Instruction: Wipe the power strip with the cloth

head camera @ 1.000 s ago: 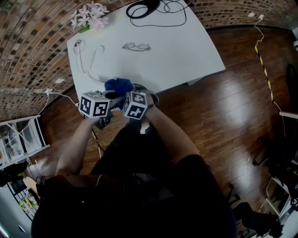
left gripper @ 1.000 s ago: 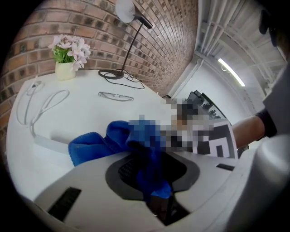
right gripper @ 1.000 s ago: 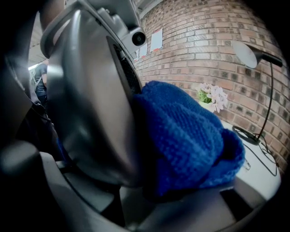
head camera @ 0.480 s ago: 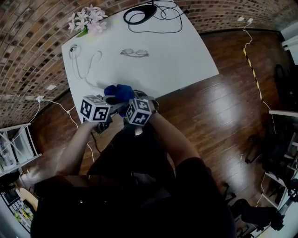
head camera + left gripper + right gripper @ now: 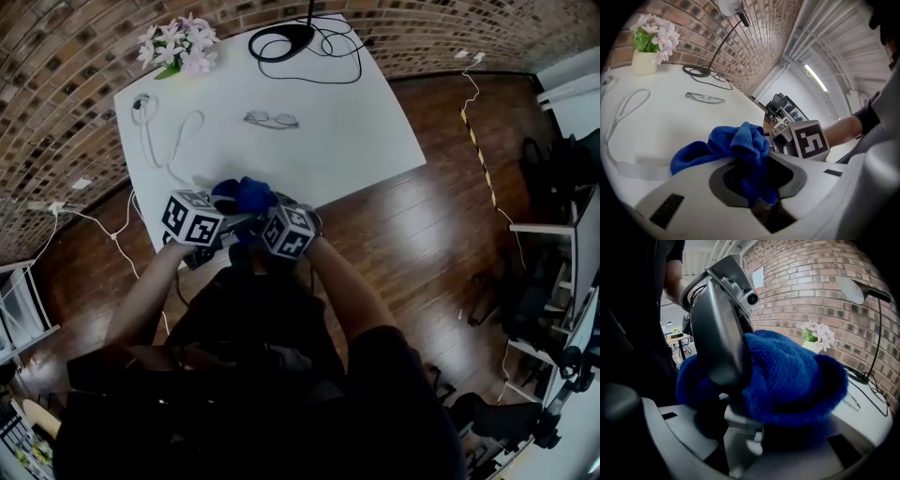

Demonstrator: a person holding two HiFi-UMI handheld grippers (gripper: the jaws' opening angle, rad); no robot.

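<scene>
A blue cloth is bunched between my two grippers at the near edge of the white table. My left gripper is shut on the cloth, which runs down between its jaws. In the right gripper view the cloth drapes over a pale grey-white piece, apparently the power strip, which sits between the jaws of my right gripper. The left gripper's finger presses into the cloth from the left. Most of the power strip is hidden under the cloth.
On the table lie a pair of glasses, a looped white cable, a lamp base with black cord and a pot of pink flowers. Wooden floor surrounds the table; furniture stands at the right.
Both grippers stay close together at the table's near edge with the cloth between them. The left gripper has tilted a little. The head view has shifted.
</scene>
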